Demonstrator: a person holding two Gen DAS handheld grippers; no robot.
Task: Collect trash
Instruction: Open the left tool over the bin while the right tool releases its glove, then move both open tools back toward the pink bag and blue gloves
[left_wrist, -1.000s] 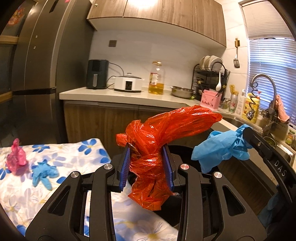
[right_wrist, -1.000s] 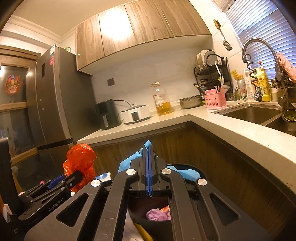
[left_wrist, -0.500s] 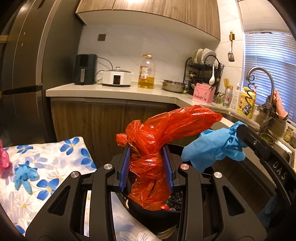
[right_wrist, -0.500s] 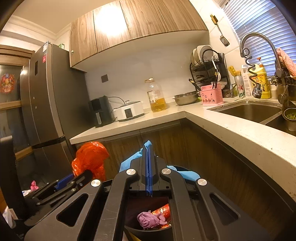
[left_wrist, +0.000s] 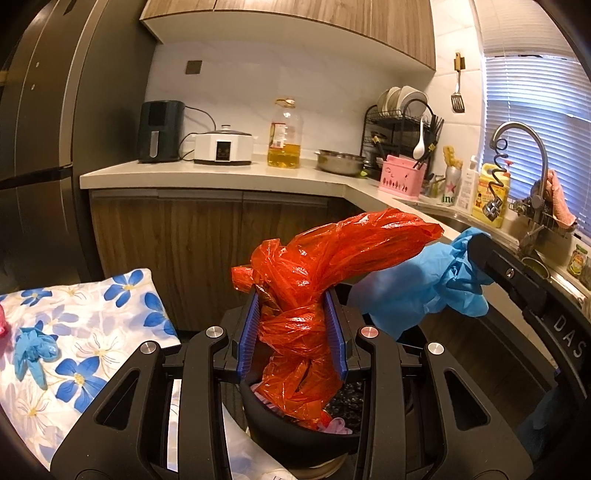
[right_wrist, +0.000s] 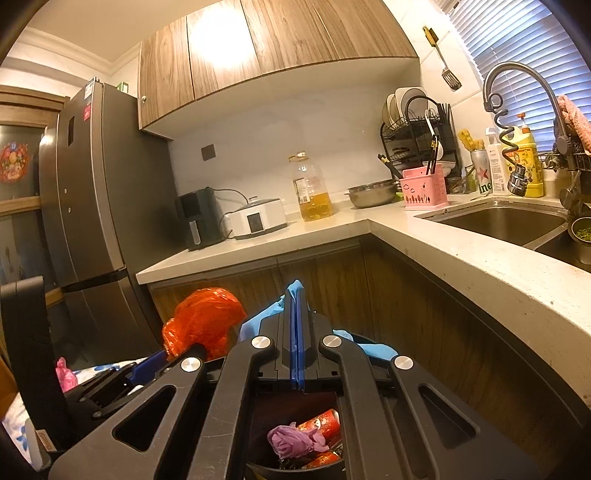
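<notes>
At frame centre the left gripper (left_wrist: 291, 330) pinches one crinkled, translucent orange plastic bag (left_wrist: 325, 273) between its ribbed blue pads; the bag's long axis slants toward the upper right, its tail hanging into the round black trash bin (left_wrist: 291, 435) below. The right gripper (right_wrist: 296, 334), pressed together, clamps one limp blue nitrile glove (left_wrist: 424, 288) at right. A second blue glove (left_wrist: 33, 349) lies on the floral cloth (left_wrist: 110, 332), lower left.

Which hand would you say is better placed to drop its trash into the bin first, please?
Probably left: its tool holds the red bag with the tail already hanging into the black bin. The right tool's blue glove hangs nearer the rim.
</notes>
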